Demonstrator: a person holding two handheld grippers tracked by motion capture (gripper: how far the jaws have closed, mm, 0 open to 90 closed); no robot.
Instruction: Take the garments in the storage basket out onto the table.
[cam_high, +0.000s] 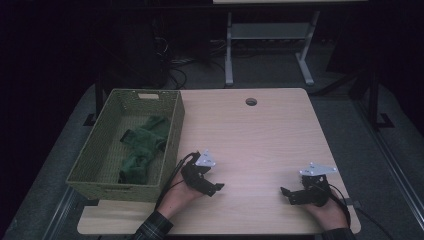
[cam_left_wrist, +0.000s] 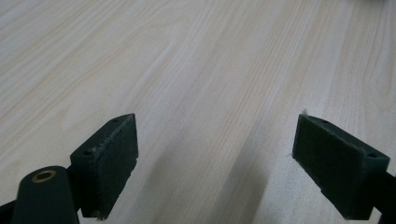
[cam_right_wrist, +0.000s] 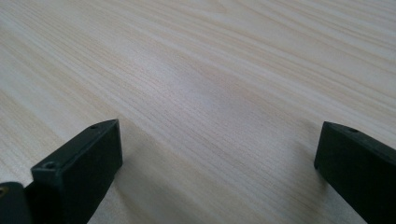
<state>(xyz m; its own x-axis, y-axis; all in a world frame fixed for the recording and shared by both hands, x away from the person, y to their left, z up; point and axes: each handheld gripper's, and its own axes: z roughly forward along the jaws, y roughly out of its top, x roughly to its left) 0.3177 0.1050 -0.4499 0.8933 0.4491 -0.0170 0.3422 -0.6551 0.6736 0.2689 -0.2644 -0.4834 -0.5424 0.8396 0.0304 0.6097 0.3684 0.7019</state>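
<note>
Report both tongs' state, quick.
Left tongs: open, holding nothing, over bare table.
Right tongs: open, holding nothing, over bare table.

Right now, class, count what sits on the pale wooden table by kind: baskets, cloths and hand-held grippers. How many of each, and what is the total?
Green woven basket: 1
Dark green cloths, bunched in the basket: apparently 2
Black two-jaw grippers, left and right: 2
Total: 5
</note>
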